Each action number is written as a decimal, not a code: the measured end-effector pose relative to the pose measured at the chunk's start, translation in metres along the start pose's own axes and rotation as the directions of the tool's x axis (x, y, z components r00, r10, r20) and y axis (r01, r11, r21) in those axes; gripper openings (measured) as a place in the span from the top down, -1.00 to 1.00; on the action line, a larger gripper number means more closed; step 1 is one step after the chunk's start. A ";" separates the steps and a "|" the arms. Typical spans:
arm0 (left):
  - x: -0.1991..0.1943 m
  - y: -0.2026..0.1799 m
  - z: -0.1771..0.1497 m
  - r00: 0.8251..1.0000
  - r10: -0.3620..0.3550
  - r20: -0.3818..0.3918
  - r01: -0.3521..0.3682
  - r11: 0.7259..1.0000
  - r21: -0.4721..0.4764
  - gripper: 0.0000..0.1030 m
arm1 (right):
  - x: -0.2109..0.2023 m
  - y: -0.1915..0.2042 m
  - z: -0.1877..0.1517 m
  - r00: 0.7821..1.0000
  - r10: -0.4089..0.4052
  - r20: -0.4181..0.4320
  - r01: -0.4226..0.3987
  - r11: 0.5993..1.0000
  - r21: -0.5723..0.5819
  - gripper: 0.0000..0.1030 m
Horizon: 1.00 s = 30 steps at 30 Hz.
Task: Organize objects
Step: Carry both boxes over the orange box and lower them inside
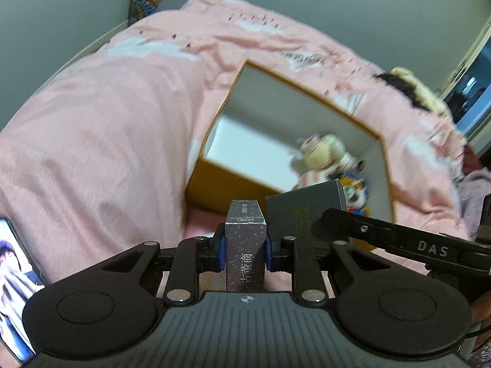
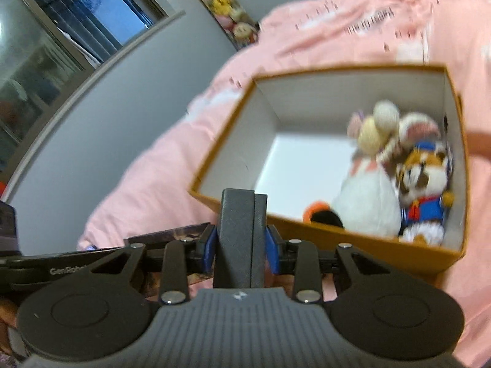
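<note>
My left gripper [image 1: 244, 247] is shut on a purple speckled book [image 1: 244, 245] with white Chinese characters on its spine, held upright near the front edge of an open orange box [image 1: 221, 184]. My right gripper [image 2: 241, 239] is shut on a dark grey box [image 2: 241, 230], which also shows in the left wrist view [image 1: 303, 208]. The orange box [image 2: 242, 116] has white inner walls and holds several plush toys: a white one [image 2: 365, 202], a tiger in blue [image 2: 423, 190], and cream ones [image 1: 325, 150]. Both grippers hover side by side at the box's near edge.
The orange box sits on a pink bedspread [image 1: 107, 122]. A phone with a lit screen [image 1: 15, 276] lies at the left. A plush hanger [image 2: 227, 9] hangs on the grey wall. A window [image 2: 61, 15] is at the left. Another plush [image 1: 411, 89] lies on the bed.
</note>
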State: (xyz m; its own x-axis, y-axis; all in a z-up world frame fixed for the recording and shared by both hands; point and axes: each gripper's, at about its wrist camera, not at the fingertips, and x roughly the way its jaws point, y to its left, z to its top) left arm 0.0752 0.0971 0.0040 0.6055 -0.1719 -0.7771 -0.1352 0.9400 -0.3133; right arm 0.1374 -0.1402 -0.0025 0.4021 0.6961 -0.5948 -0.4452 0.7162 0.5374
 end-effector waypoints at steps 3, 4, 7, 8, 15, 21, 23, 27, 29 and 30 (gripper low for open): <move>-0.010 -0.004 0.013 0.998 -0.035 0.046 0.034 0.999 0.010 0.50 | -0.015 0.005 0.011 0.998 0.026 0.049 -0.026 1.000 0.007 0.31; -0.013 -0.005 0.018 0.997 -0.051 0.062 0.050 0.999 0.016 0.50 | -0.021 0.004 0.015 0.997 0.030 0.066 -0.030 1.000 0.006 0.31; -0.014 -0.008 0.034 0.993 -0.075 0.093 0.074 0.997 0.014 0.50 | -0.031 0.002 0.030 0.994 0.010 0.111 -0.010 1.000 -0.001 0.31; -0.012 -0.008 0.039 0.992 -0.076 0.103 0.076 0.997 0.011 0.50 | -0.032 0.000 0.035 0.992 -0.005 0.124 0.005 1.000 0.006 0.31; 0.033 -0.009 0.072 0.991 -0.097 0.093 0.103 0.992 -0.065 0.50 | -0.014 -0.036 0.058 0.990 -0.068 0.125 0.051 0.990 0.131 0.31; 0.095 -0.018 0.077 0.998 -0.052 -0.019 0.051 0.997 -0.058 0.50 | 0.013 -0.062 0.066 0.992 -0.096 0.083 0.080 0.979 0.185 0.31; 0.110 -0.020 0.076 0.998 -0.035 -0.061 0.032 0.998 -0.045 0.50 | 0.020 -0.068 0.066 0.993 -0.095 0.067 0.080 0.978 0.192 0.31; 0.130 -0.022 0.075 0.994 0.011 -0.110 -0.011 1.000 0.000 0.50 | 0.032 -0.076 0.065 0.993 -0.102 0.057 0.089 0.977 0.196 0.31; 0.137 -0.020 0.075 0.992 0.026 -0.121 -0.028 1.000 -0.013 0.50 | 0.036 -0.081 0.064 0.994 -0.102 0.051 0.089 0.975 0.205 0.31; 0.140 -0.019 0.074 0.993 0.033 -0.116 -0.035 0.999 -0.020 0.50 | 0.037 -0.082 0.064 0.994 -0.099 0.048 0.087 0.974 0.210 0.31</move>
State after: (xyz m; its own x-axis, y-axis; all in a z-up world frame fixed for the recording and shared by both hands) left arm 0.2207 0.0772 -0.0583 0.5056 -0.1743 -0.8450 -0.1717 0.9395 -0.2965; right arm 0.2400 -0.1702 -0.0303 0.4818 0.6232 -0.6160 -0.2303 0.7683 0.5972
